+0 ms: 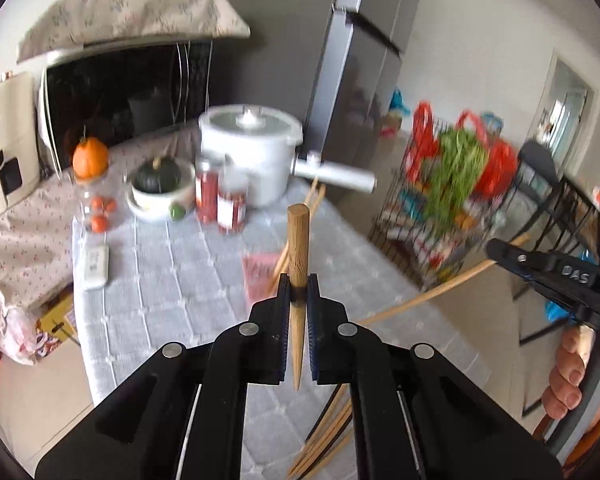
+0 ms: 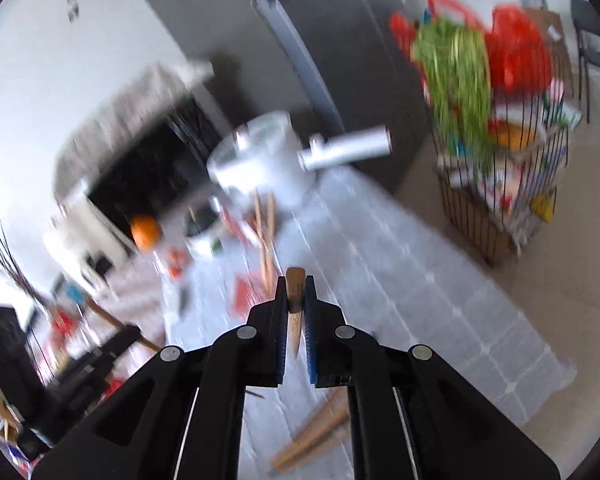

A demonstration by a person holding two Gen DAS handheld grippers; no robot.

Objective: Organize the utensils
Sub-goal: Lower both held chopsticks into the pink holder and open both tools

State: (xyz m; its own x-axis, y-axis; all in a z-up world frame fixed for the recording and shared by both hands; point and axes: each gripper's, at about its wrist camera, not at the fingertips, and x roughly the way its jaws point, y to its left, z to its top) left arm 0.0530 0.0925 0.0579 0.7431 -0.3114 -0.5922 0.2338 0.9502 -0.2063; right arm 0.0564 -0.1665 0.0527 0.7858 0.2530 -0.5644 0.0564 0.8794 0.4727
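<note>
Chopstick (image 1: 298,248) clamped in left tool (image 1: 299,296); second chopstick (image 2: 295,300) clamped in right tool (image 2: 296,300). Loose chopsticks (image 2: 312,436) beneath, on surface (image 1: 188,280): sorting apparently unfinished.

Tan chopstick (image 1: 298,248), grey quilted tablecloth (image 1: 172,280), white pot (image 1: 252,152)

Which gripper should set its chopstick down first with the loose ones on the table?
Probably the left gripper: its view is sharper, its chopstick shows clearly, and loose chopsticks lie just below. The right gripper view is badly blurred.
</note>
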